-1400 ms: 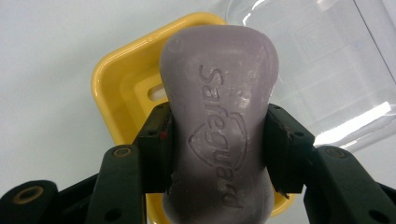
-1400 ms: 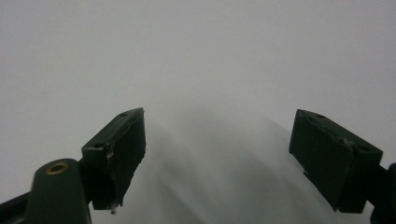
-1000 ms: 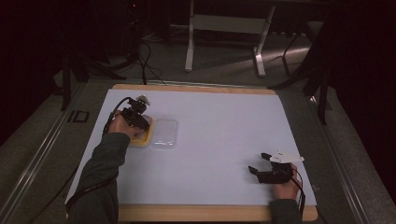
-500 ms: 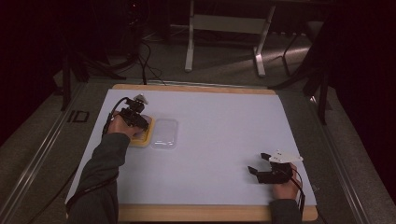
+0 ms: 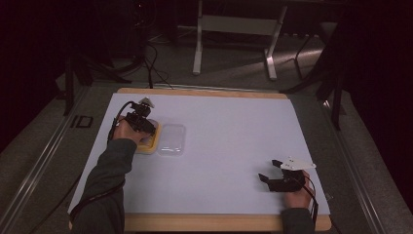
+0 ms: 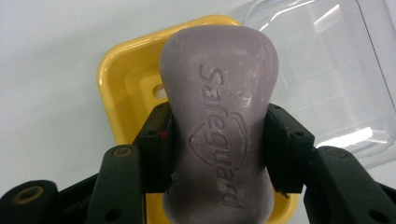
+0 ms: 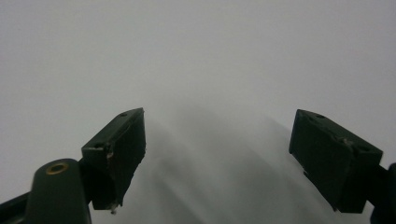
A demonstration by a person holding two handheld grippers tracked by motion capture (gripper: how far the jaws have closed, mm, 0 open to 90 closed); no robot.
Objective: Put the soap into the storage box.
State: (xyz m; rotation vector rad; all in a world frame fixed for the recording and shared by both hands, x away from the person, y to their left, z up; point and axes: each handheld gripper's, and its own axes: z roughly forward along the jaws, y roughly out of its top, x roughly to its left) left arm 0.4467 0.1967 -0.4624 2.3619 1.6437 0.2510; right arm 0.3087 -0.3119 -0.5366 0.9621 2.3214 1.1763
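A pale purple bar of soap [image 6: 219,116] stamped "Safeguard" is clamped between the jaws of my left gripper [image 6: 217,144], just above a yellow soap dish [image 6: 126,79]. From above, the left gripper [image 5: 141,124] sits over the yellow dish [image 5: 148,146] at the left of the table. A clear plastic lid [image 5: 172,139] lies right beside the dish, also seen as the clear lid [image 6: 327,60]. My right gripper [image 5: 269,171] rests open near the front right of the white table top [image 5: 234,131]; its own view shows the right gripper [image 7: 217,158] with nothing between its spread jaws.
The white table top has a wooden edge [image 5: 224,222] at the front. Beyond the table stand a metal frame [image 5: 234,29] and cables [image 5: 146,53] on the dark floor.
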